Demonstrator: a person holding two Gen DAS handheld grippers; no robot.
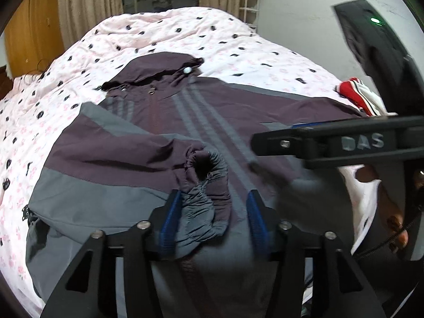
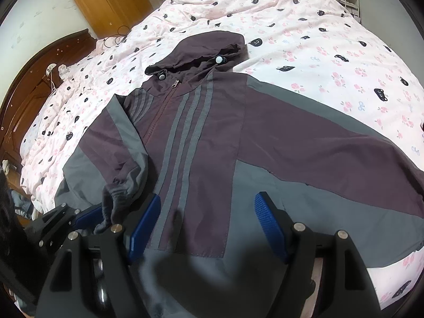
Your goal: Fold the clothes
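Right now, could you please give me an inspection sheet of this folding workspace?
Surface: bed quilt, pink, cat print.
Job's things: hooded jacket spread front up; one sleeve folded across, its cuff lying between the left tool's pads.
Clutter: red-and-white garment at the bed edge.
Grippers: left tool open; right tool open, empty.
Cables: thin dark cord near the headboard.
Surroundings: wooden wardrobe, curtains.

Black left hand-held gripper, blue ribbed pads, silver screws; right hand-held gripper same.
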